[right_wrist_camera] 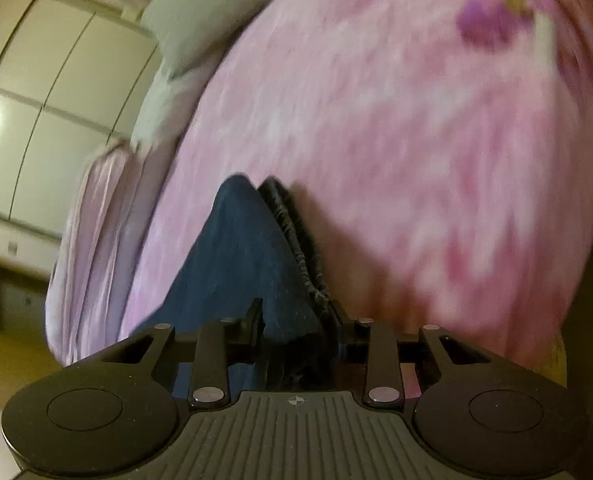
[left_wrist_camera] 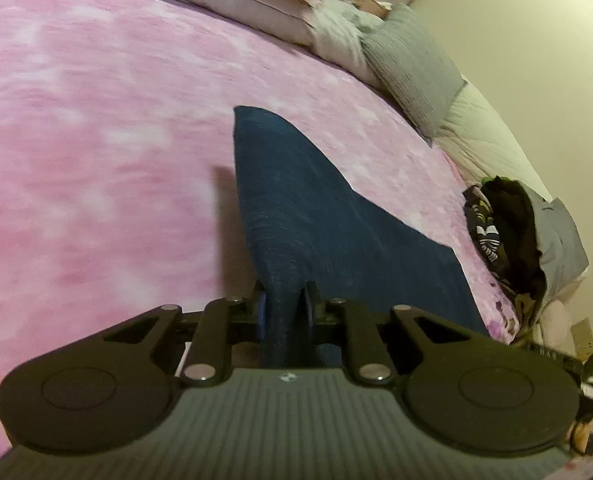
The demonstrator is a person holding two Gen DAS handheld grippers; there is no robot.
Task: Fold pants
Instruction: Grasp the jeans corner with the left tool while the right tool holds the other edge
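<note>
Dark blue pants (left_wrist_camera: 316, 208) lie on the pink blanket (left_wrist_camera: 96, 140) of a bed, one part rising as a ridge toward my left gripper (left_wrist_camera: 283, 308). That gripper is shut on a narrow fold of the cloth, its blue pads pressing both sides. In the right wrist view the pants (right_wrist_camera: 240, 248) bunch up from the blanket (right_wrist_camera: 416, 160), with a gathered elastic waistband (right_wrist_camera: 296, 240) along their right edge. My right gripper (right_wrist_camera: 296, 316) is shut on this thicker bunch, which fills the gap between its fingers.
Grey and pink pillows (left_wrist_camera: 412, 68) line the far edge of the bed. A pile of dark clothes (left_wrist_camera: 504, 232) sits at the bed's right edge. In the right wrist view a grey pillow (right_wrist_camera: 200, 12) and cream wardrobe doors (right_wrist_camera: 48, 92) stand on the left.
</note>
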